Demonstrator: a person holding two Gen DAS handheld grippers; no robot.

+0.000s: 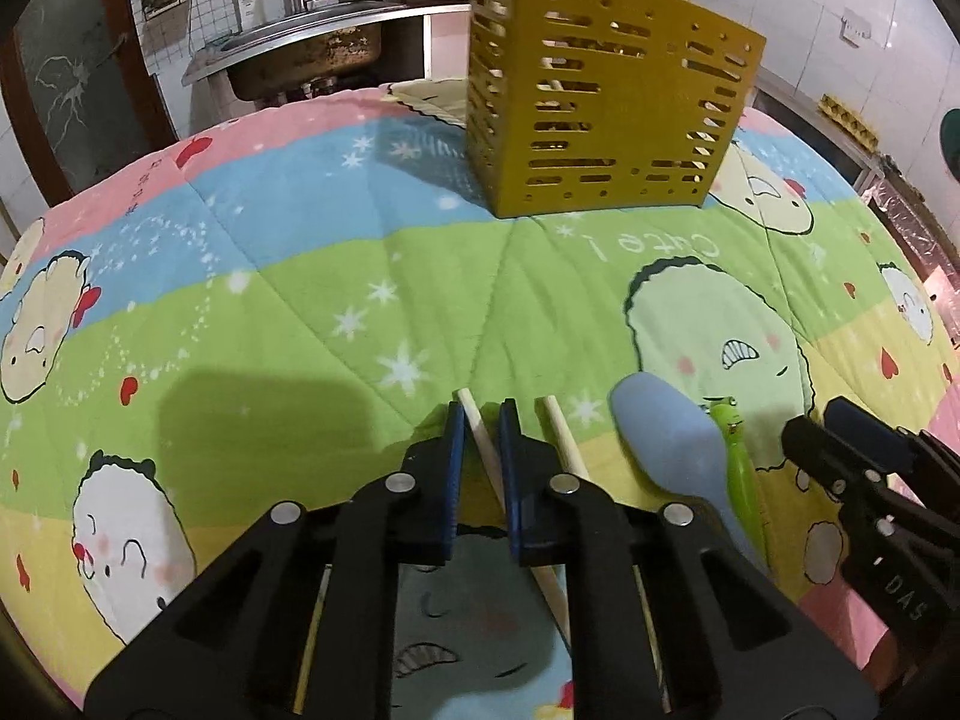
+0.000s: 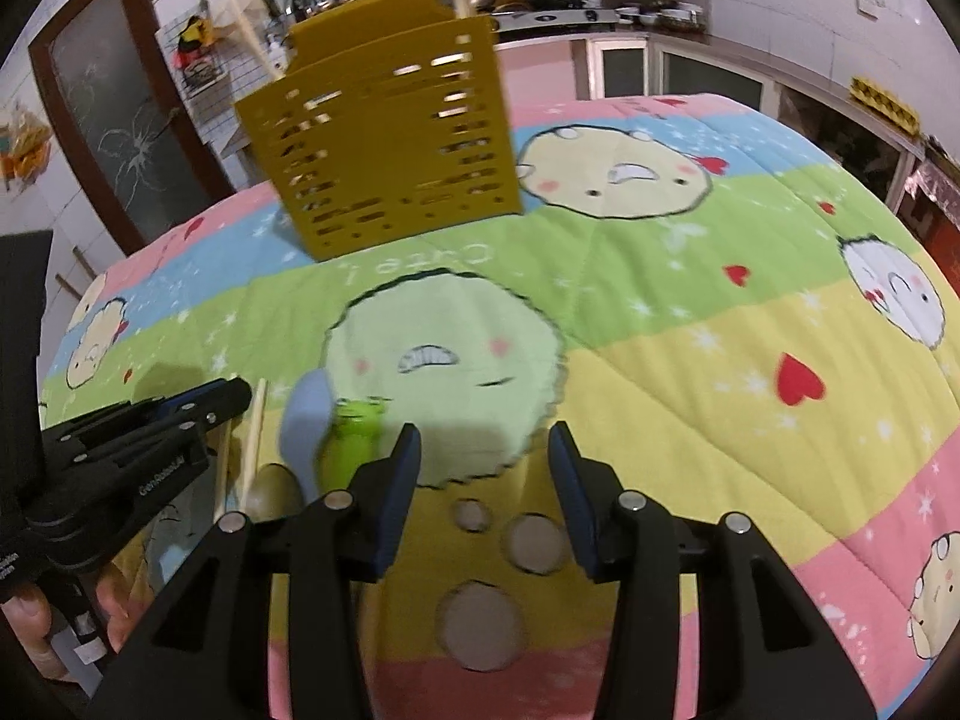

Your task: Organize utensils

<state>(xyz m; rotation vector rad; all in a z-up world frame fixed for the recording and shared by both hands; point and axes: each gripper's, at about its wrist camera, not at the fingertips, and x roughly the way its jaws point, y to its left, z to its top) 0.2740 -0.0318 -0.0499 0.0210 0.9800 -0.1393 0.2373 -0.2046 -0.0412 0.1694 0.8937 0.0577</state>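
A yellow slotted utensil holder (image 1: 600,102) stands at the far side of the quilt and also shows in the right wrist view (image 2: 390,150). My left gripper (image 1: 482,420) straddles a wooden chopstick (image 1: 480,432), jaws narrowed around it with a small gap each side. A second chopstick (image 1: 564,438) lies just to its right. A blue spoon (image 1: 666,438) and a green frog-topped utensil (image 1: 738,456) lie further right; both show in the right wrist view, spoon (image 2: 303,420) and frog utensil (image 2: 354,438). My right gripper (image 2: 485,444) is open and empty above the quilt.
A colourful cartoon quilt (image 1: 300,300) covers the table. A steel sink (image 1: 300,54) and counter stand behind it. Shelves with pots and a stove (image 2: 552,6) line the back wall. The left gripper (image 2: 180,414) shows at the right wrist view's left edge.
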